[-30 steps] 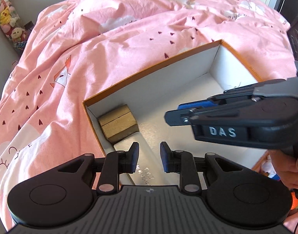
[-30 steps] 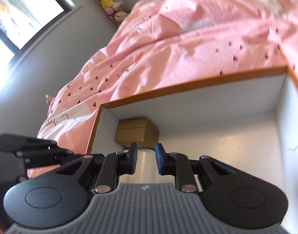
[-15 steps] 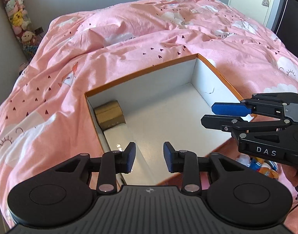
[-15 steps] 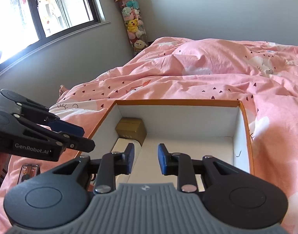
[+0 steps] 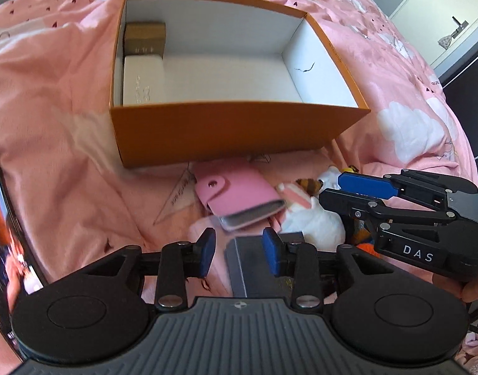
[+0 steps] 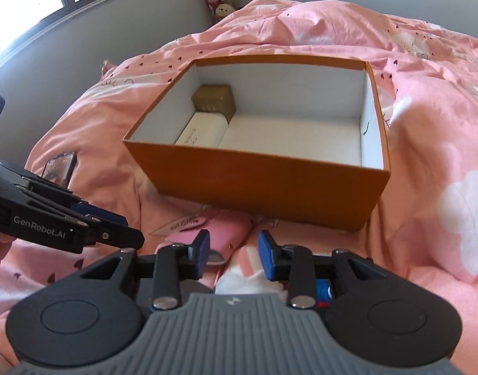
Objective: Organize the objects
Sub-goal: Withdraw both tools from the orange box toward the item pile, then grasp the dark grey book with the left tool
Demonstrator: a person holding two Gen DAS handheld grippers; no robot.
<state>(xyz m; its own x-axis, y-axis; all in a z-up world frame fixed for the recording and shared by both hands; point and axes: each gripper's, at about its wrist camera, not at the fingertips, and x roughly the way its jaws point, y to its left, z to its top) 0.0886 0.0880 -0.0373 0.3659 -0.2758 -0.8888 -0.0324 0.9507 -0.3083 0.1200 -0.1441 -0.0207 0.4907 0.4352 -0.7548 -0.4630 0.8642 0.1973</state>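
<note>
Showing a grey box (image 5: 257, 265) only from left wrist, phone (image 6: 59, 168) only from right, both hand-held grippers part-open, empty.

Orange box (image 5: 226, 131) beyond pink wallet (image 5: 239, 197), bedspread (image 5: 51, 118).

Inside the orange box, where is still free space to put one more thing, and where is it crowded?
In the orange box, the brown carton and white case fill the left wall. The white floor from them to the right wall is bare. In front of the box it is crowded: pink wallet, grey box and white plush toy lie together.
</note>
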